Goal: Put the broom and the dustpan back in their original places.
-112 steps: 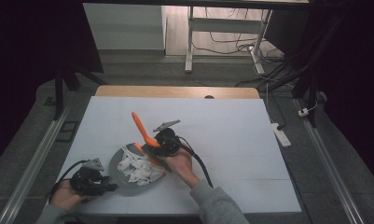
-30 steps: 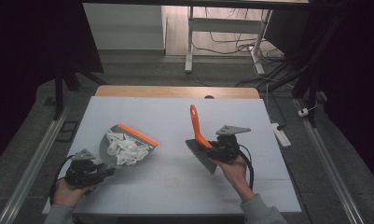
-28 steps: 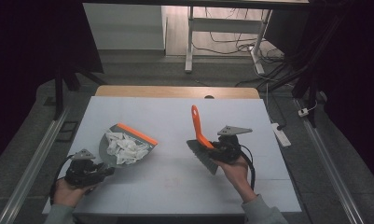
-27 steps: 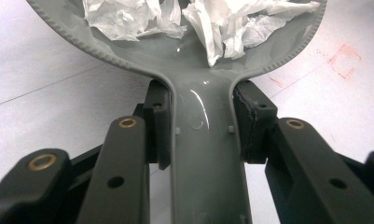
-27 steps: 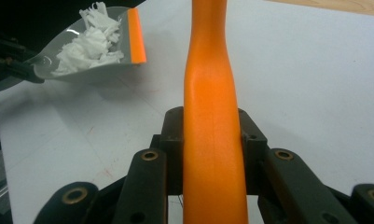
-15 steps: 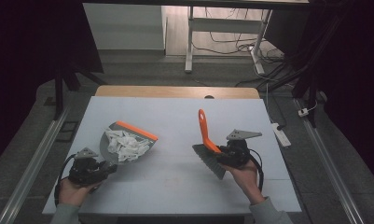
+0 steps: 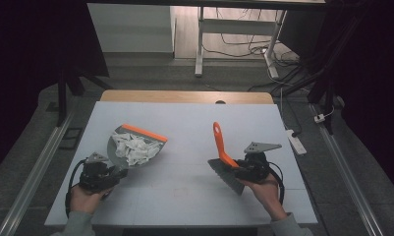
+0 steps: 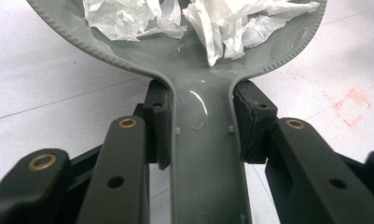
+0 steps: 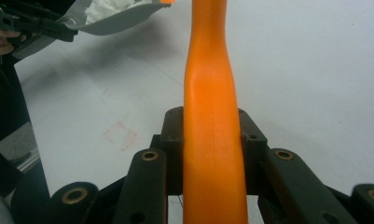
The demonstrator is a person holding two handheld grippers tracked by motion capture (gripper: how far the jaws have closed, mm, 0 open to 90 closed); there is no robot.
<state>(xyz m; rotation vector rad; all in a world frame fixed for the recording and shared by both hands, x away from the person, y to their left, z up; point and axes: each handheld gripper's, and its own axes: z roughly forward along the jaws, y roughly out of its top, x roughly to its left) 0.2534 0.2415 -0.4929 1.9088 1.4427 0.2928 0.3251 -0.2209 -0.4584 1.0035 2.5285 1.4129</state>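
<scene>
- Dark floor and trailing cables surround a white table (image 7: 184, 123) seen from above; a person's two hands reach in from the near edge, well apart.
- Left gripper (image 7: 100, 173): its jaws are pressed against both sides of a grey dustpan's handle (image 8: 207, 158). The dustpan (image 7: 120, 147) sticks out ahead of the gripper, its orange lip on the far side.
- Crumpled white paper scraps (image 7: 134, 149) lie heaped in the pan, just beyond the jaws.
- Right gripper (image 7: 247, 168): its jaws pinch the orange handle of a small brush (image 7: 220, 145). The handle rises up and away from the gripper; the dark bristle head (image 7: 226, 175) hangs beside it, toward the person.
- Risk, as a judgement: the paper is light and loose, so tipping the pan forward or jerking it could spill scraps over the lip onto the table.
- The pan's handle looks smooth and glossy, so it may twist or slide between the jaws under the load's weight.
- The brush's tapering handle could likewise pivot in its grip if the bristles press hard on the table.
</scene>
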